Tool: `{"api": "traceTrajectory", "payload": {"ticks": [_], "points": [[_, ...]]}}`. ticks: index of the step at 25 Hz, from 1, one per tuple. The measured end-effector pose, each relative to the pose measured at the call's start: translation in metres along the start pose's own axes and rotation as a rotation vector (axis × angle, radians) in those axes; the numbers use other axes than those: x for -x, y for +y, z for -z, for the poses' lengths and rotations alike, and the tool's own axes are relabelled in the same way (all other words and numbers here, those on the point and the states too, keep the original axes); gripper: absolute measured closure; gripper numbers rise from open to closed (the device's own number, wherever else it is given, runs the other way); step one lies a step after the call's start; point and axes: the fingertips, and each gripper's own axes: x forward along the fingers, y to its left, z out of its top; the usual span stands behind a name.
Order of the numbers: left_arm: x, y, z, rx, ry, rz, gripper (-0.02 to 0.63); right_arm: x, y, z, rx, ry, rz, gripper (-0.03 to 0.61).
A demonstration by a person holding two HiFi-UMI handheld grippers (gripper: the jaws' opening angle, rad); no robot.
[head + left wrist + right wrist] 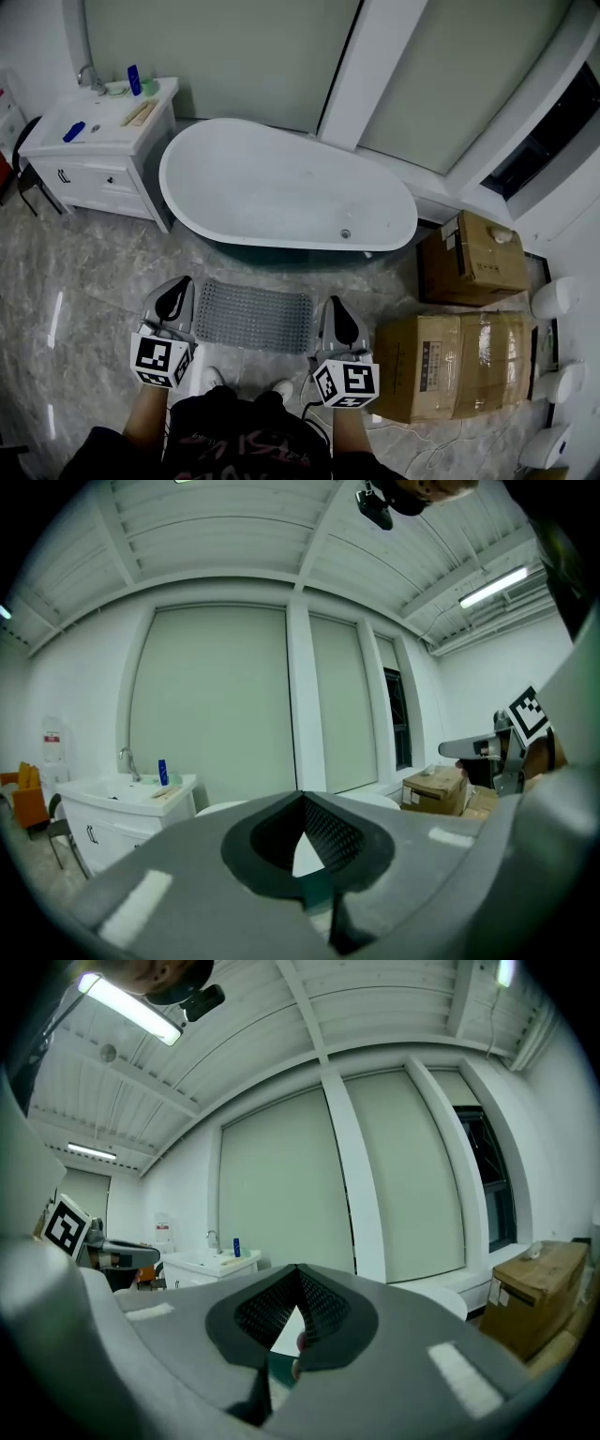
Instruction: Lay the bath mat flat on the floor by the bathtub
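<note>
bathtub (pixel 281 187): white, against the window wall | bath mat (pixel 253 317): grey, flat on marble floor (pixel 84 281) just beside tub; shows in head view only, both gripper views face the windows | left gripper (pixel 172 298): just beside mat's left end, fingers tip-to-tip, empty | right gripper (pixel 338 317): just beside mat's right end, fingers together, empty

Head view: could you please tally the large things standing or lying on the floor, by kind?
Bathtub: 1
Bath mat: 1
Vanity cabinet: 1
Cardboard boxes: 2
Total: 5
</note>
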Motion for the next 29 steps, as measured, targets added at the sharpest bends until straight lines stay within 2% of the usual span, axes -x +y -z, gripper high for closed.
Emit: {"api": "traceTrajectory", "payload": {"ticks": [7,13,29], "points": [[0.001,0.011,-0.005,-0.004,-0.001,-0.042,0.612,-0.005,-0.001,-0.001,0.019,0.002,0.021,0.568],[0.003,0.006,-0.005,-0.035,0.008,-0.020,0.612,-0.003,0.006,-0.001,0.023,0.006,0.005,0.568],[0.011,0.001,-0.003,-0.045,0.002,0.001,0.612,0.007,0.013,0.006,0.038,0.009,0.003,0.566]]}}
